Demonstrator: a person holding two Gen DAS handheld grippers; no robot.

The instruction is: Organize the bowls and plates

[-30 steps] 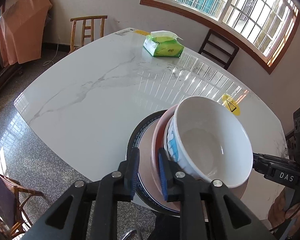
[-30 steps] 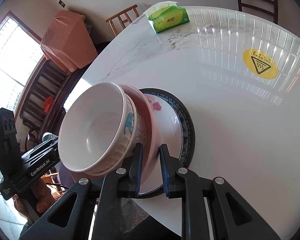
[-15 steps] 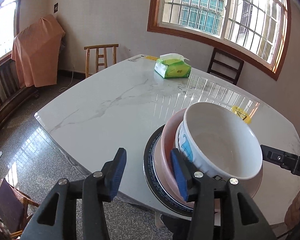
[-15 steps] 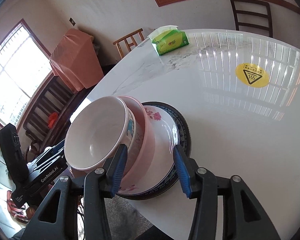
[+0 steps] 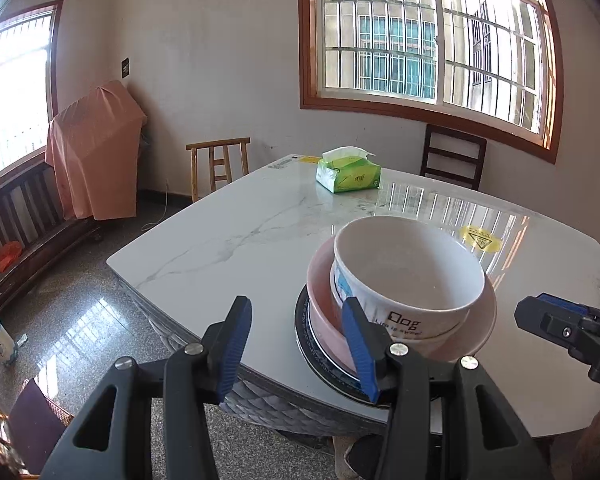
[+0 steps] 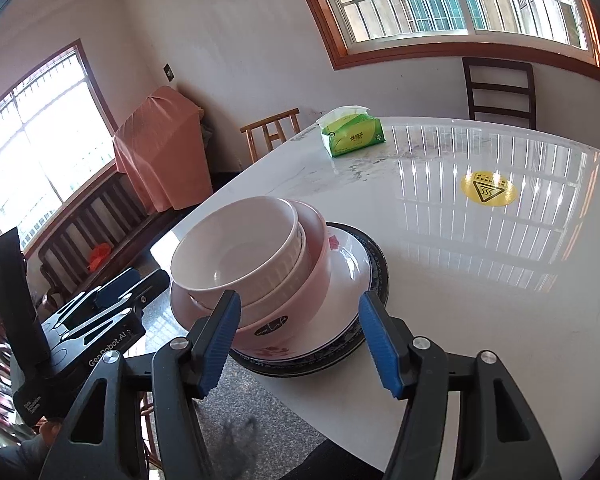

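The left gripper (image 5: 296,346) hangs with its blue-padded fingers (image 5: 236,344) spread wide and nothing between them; it sits off the near edge of the white marble counter (image 5: 228,240), and the stack of dishes stands just ahead and to its right, the right-hand pad overlapping the stack's edge in the left wrist view — whether it touches cannot be told. The stack is built from a dark blue-rimmed round plate (image 5: 304,340) at the bottom, a white plate with red flower print (image 6: 348,264) on it, a shallow pink bowl (image 5: 320,284) above that, and on top a deep white bowl with blue print and lettering on its side (image 5: 408,276), which seems to nest in a second white bowl (image 6: 284,288) seen in the right wrist view. The right gripper (image 6: 300,342) is likewise released, fingers apart and empty, framing the near side of the same stack, which lies directly in front of it at the counter's near corner. Farther ahead of both grippers lies a green pack of tissues (image 5: 348,176) — well apart from the dishes — and a round yellow warning sticker (image 6: 487,189) is stuck to the counter ahead and to the right of the right gripper.
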